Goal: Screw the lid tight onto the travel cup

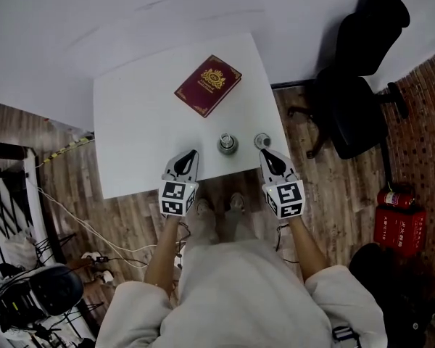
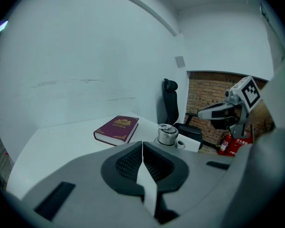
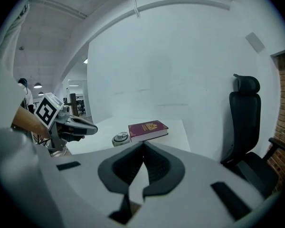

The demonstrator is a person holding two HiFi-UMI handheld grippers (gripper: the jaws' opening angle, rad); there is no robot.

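Gold print on the book (image 1: 208, 85) is unreadable.

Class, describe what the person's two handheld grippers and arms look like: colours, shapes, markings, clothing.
The left gripper and right gripper each have a pale grey shell tapering to a point, with black ribbed pads inside. Behind each sits a white cube printed with black square markers. The person wears a loose off-white top with short sleeves.
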